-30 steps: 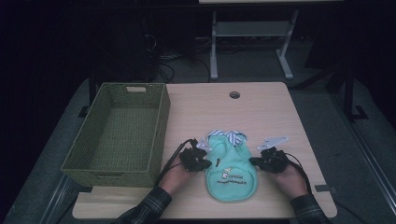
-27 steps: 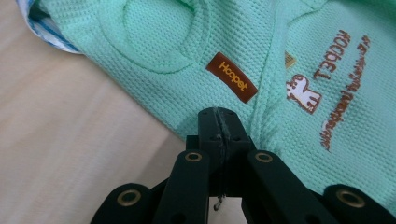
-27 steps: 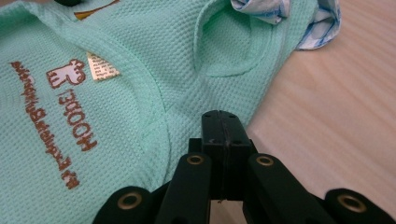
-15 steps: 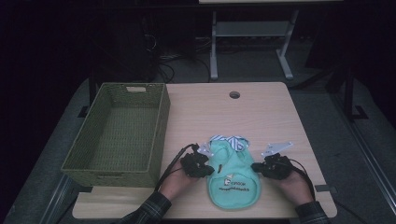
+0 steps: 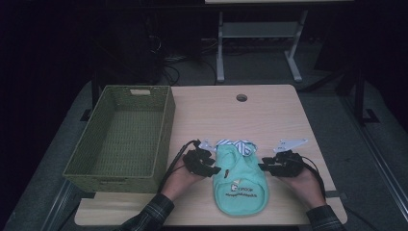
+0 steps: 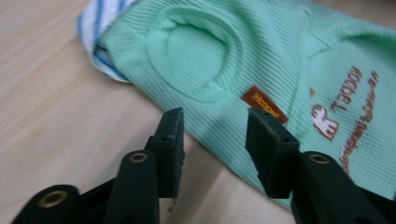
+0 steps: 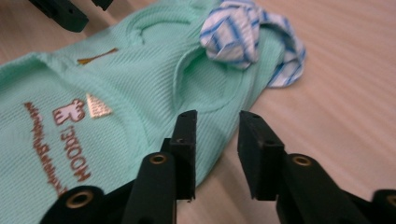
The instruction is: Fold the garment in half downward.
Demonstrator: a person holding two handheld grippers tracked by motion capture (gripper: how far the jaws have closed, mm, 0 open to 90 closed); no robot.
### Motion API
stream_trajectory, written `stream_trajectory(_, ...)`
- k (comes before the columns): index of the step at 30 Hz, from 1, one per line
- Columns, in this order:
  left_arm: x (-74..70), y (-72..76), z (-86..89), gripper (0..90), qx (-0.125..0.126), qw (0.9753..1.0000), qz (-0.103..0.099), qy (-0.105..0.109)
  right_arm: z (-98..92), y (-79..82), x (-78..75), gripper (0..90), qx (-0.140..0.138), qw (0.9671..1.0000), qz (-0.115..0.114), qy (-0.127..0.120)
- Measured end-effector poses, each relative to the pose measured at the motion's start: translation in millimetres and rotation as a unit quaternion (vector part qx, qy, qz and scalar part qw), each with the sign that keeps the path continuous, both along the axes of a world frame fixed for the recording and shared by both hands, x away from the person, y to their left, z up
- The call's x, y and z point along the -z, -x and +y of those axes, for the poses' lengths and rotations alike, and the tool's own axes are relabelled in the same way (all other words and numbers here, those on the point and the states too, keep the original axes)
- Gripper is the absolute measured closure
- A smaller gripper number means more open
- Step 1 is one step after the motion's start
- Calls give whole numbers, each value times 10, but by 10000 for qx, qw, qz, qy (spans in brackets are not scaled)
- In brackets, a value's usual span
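Both grippers have drawn back toward the table's near edge since the earlier frames, and the shirt [image 5: 239, 180] has slid nearer with them. Left gripper [image 5: 208, 166] and right gripper [image 5: 267, 166] flank the mint shirt, each with jaws parted and empty at a side edge. Shirt lies flat on the table [image 5: 269, 115], striped collar [image 5: 238, 144] at its far end. Judged progress: early; no fold is made, nothing is packed. Basket [image 5: 166, 127] stands empty to the left, well apart. Nothing blocks the path; a cable hole [image 5: 241, 97] lies far off.
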State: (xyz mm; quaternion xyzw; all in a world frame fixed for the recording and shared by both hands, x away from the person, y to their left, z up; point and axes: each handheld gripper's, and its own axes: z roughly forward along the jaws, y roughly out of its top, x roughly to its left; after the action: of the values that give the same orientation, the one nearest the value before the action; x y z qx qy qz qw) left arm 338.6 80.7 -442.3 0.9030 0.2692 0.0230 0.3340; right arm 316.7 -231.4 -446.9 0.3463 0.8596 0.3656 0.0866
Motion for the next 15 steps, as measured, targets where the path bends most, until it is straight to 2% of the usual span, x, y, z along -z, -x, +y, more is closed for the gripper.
stream_trajectory(2,-24,-44,13,524,12,10000,-12,-33,5,-44,-24,637,8,10000,-40,9)
stream_trajectory(5,-60,-98,14,515,-58,10000,-33,60,12,-113,-56,627,4,10000,-75,-28)
stream_trajectory(9,-104,-184,6,505,-45,9999,-95,39,15,-219,-84,622,23,9999,-97,-61)
stream_trajectory(11,-111,-216,-10,501,-102,9999,-84,110,14,-267,-99,621,32,9999,-128,-68)
stream_trajectory(12,-123,-243,0,499,-12,9999,-128,20,14,-293,-109,621,48,9999,-113,-100)
stream_trajectory(13,-123,-259,-10,499,-70,9999,-134,75,14,-322,-117,621,42,9998,-132,-108)
stream_trajectory(15,-138,-313,-5,496,-39,9999,-151,31,12,-372,-138,620,81,9998,-153,-134)
